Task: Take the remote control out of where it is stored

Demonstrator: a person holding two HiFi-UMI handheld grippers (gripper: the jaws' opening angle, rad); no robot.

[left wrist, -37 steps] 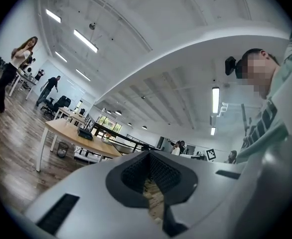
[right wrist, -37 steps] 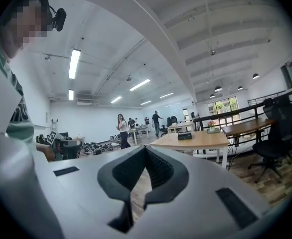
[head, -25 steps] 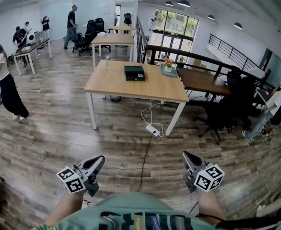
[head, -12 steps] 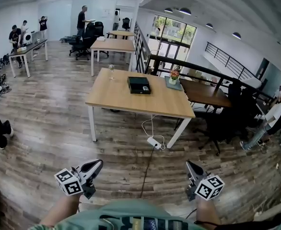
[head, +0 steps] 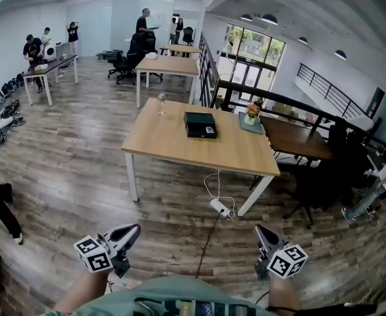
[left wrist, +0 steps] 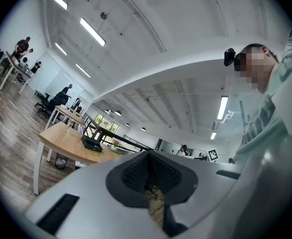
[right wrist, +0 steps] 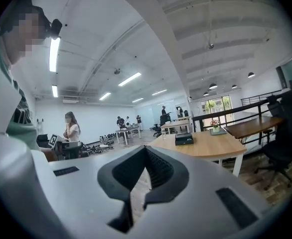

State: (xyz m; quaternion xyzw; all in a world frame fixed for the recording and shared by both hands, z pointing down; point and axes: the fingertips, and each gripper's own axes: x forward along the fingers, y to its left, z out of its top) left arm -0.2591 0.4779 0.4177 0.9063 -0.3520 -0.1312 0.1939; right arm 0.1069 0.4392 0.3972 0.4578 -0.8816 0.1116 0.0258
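A black box (head: 200,124) lies on the light wooden table (head: 173,143) ahead of me; no remote control shows in any view. The box also appears small in the left gripper view (left wrist: 91,143) and the right gripper view (right wrist: 184,139). My left gripper (head: 135,229) and right gripper (head: 259,230) are held low near my body, far short of the table, pointing toward it. Both have their jaws together with nothing between them, as the left gripper (left wrist: 147,156) and right gripper (right wrist: 146,152) show in their own views.
A power strip (head: 220,208) and cable lie on the wood floor under the table's near edge. A glass (head: 161,99) and a flower pot (head: 252,110) stand on the table. Dark chairs (head: 315,180) and a dark table sit at right. People stand by desks at the back.
The table with the black box has come nearer and shifted right in the head view. Both grippers keep the same shut pose. The person at left has passed to the picture's edge.
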